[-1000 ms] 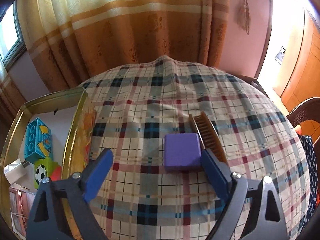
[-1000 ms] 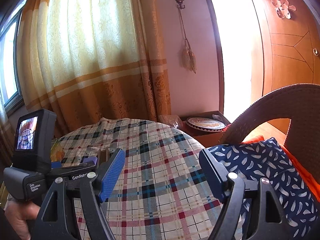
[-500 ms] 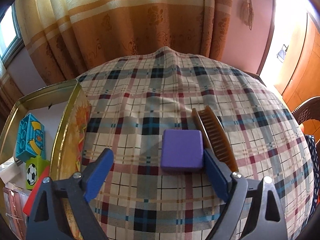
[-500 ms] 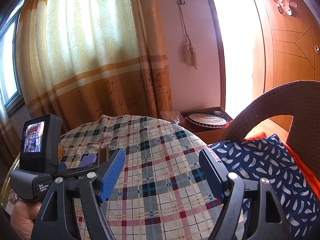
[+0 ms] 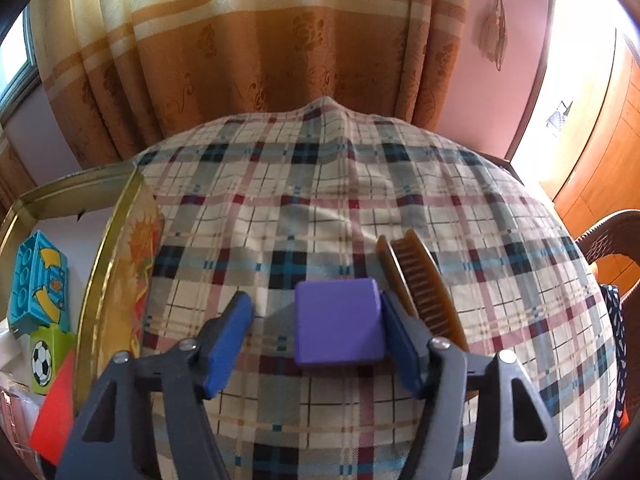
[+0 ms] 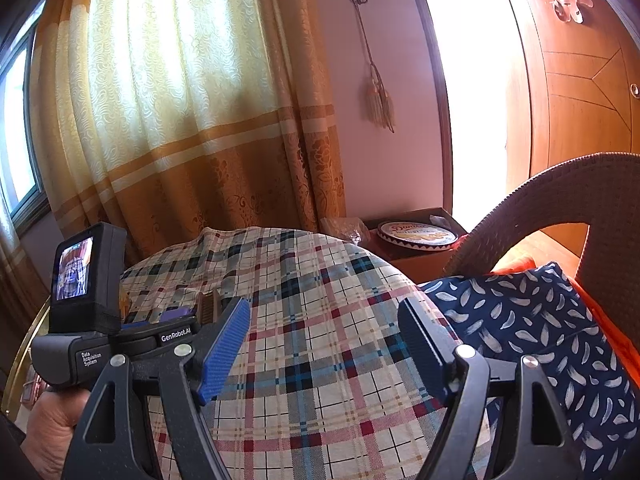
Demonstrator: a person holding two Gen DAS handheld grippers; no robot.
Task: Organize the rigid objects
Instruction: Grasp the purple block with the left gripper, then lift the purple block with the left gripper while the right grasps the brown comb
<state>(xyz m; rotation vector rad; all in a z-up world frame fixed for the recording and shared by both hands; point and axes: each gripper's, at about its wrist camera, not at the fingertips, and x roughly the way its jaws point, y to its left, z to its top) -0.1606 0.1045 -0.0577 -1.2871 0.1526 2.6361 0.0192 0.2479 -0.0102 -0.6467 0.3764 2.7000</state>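
A purple block (image 5: pixel 338 324) lies on the plaid tablecloth (image 5: pixel 320 200). My left gripper (image 5: pixel 314 308) straddles it with its jaws closing. The right pad touches the block's right side, while a gap remains between the left pad and the block. A brown comb (image 5: pixel 424 280) lies just right of the block, behind the right finger. In the right wrist view, my right gripper (image 6: pixel 322 312) hovers open over bare cloth with nothing between its fingers. The left gripper's body (image 6: pixel 100 320), the purple block (image 6: pixel 176 314) and the comb (image 6: pixel 208 304) show at the left there.
A gold tin tray (image 5: pixel 100 280) at the left holds a blue toy brick (image 5: pixel 38 276), a green football cube (image 5: pixel 46 354) and a red piece (image 5: pixel 54 412). A wicker chair (image 6: pixel 560 184) with a feather-print cushion (image 6: pixel 540 340) stands at the right. Curtains hang behind the table.
The left gripper's jaws have narrowed around the purple block, with the left finger moving inward. The right gripper has kept still.
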